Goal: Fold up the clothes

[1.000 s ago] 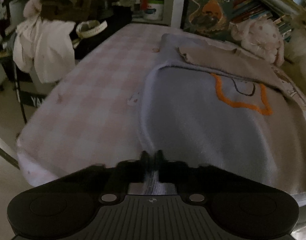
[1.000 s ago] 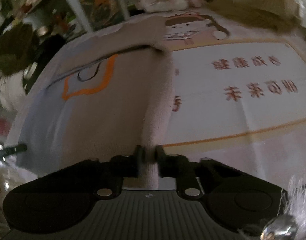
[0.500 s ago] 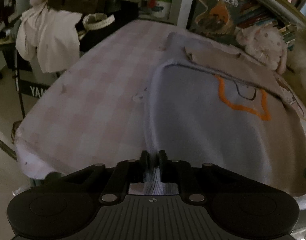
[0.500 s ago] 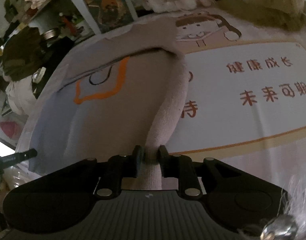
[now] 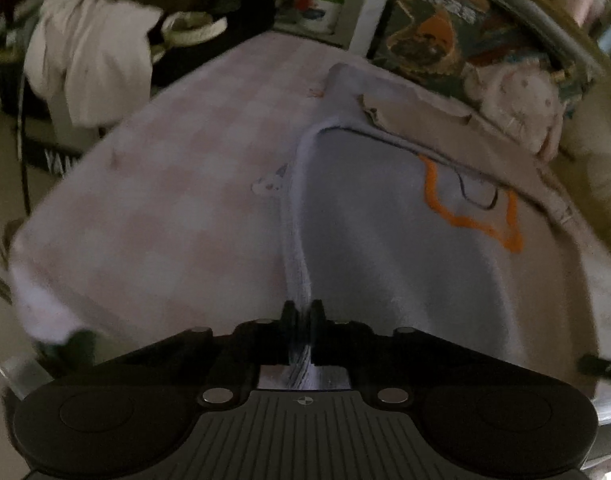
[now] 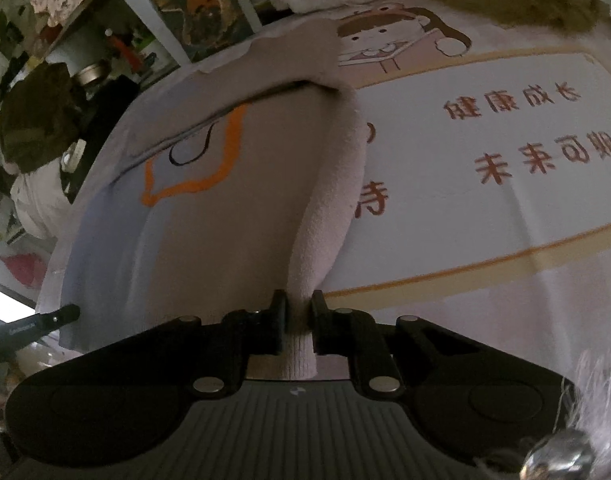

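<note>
Knit sweater lies flat on bed, hem corners clamped: L tool on blue edge, R tool on beige. Lift both evenly w/ hem taut, carry toward collar.

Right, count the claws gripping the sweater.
2. The left claw pinches the sweater at its bluish near edge; the right claw pinches its beige near edge. None hidden.
</note>
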A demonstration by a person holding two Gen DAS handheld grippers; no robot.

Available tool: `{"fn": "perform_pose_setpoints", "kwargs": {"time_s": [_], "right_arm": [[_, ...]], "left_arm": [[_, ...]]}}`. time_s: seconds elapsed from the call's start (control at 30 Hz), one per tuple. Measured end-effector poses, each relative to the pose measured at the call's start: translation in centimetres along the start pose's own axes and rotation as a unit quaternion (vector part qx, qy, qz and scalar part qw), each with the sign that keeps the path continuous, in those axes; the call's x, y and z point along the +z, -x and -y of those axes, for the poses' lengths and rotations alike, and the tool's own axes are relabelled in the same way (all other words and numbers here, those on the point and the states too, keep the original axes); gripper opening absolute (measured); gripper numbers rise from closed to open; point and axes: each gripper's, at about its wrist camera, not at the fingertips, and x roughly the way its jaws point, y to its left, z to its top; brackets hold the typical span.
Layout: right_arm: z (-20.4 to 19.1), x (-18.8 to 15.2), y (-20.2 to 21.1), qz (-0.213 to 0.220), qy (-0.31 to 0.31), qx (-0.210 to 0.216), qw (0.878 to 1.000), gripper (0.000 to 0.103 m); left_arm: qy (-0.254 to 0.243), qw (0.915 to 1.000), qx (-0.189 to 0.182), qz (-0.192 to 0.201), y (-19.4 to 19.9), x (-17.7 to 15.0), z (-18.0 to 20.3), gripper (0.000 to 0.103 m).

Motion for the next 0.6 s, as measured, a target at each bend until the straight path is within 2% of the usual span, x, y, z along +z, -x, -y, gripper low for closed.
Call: {"fn": "perform_pose_setpoints", "kwargs": {"time_s": [0.17,0.3,0.6], "right_arm": [[0.4,-0.8,1.5,0.001,-0.004,0.009,1.000,0.010],[1.0,-1.9,3.2,-0.006,-0.019,0.021,1.000,0.010],[2.4,-4.3,5.7,-0.051,-0.045,0.040,0.997,0.010]], "left_arm": [[0.006,0.9997,-0.022,-0.001,1.4,-0.9,-0.7,0.004],[0.032,0.9985,-0.044,-0.001,2.8,-2.1,-1.7,0.004],[0.091,0.9911,-0.093,-0.029,4.7,-4.7,-3.7,0.004]]}}
